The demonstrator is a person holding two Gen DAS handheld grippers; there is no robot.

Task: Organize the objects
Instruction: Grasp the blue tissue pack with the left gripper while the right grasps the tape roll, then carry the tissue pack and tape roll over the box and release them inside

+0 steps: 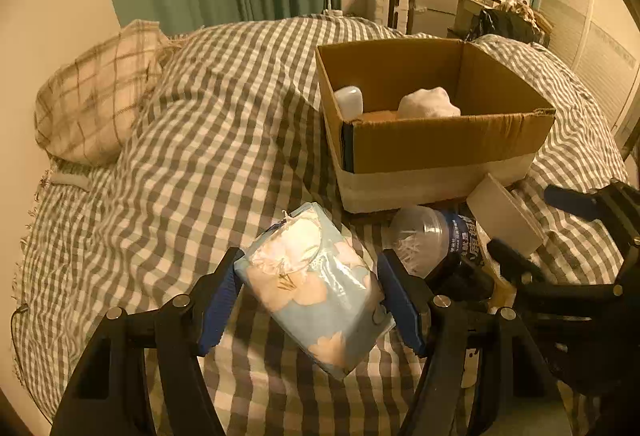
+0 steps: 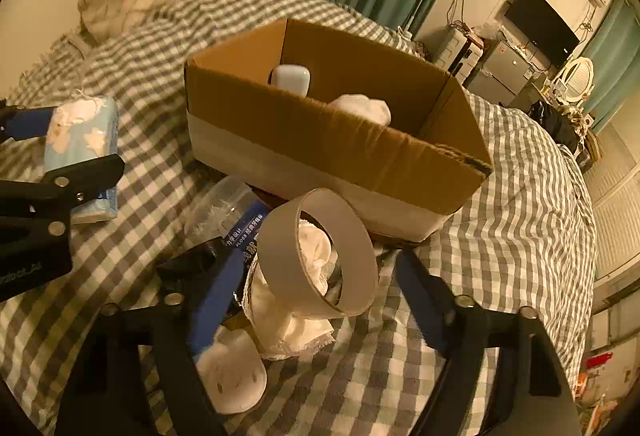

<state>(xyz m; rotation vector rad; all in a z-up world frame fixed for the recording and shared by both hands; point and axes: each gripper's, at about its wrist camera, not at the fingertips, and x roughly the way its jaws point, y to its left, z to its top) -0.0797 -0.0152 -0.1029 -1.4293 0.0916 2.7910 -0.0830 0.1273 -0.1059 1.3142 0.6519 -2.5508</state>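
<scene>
A: Where was the left claw [image 1: 310, 300]?
B: Low over the grey-and-white checked bed cover [image 1: 224, 124]; its blue pads were clamped on both sides of a soft pale-blue tissue pack with pink blossoms [image 1: 316, 292], which sat tilted between them.

A: And the right claw [image 2: 320, 276]?
B: Its jaws stood either side of a wide beige tape roll [image 2: 320, 252] tipped on its edge; whether the pads pressed on it I could not tell; crumpled white cloth [image 2: 288, 320] lay under and inside the ring.

A: The rest?
B: An open brown cardboard box [image 1: 440, 144] sat just beyond on the bed, holding a small white rounded case [image 1: 349, 101] and a white balled cloth [image 1: 429, 103]; a clear plastic bottle with a dark blue label [image 1: 432, 236] lay beside the box, near the roll.
</scene>
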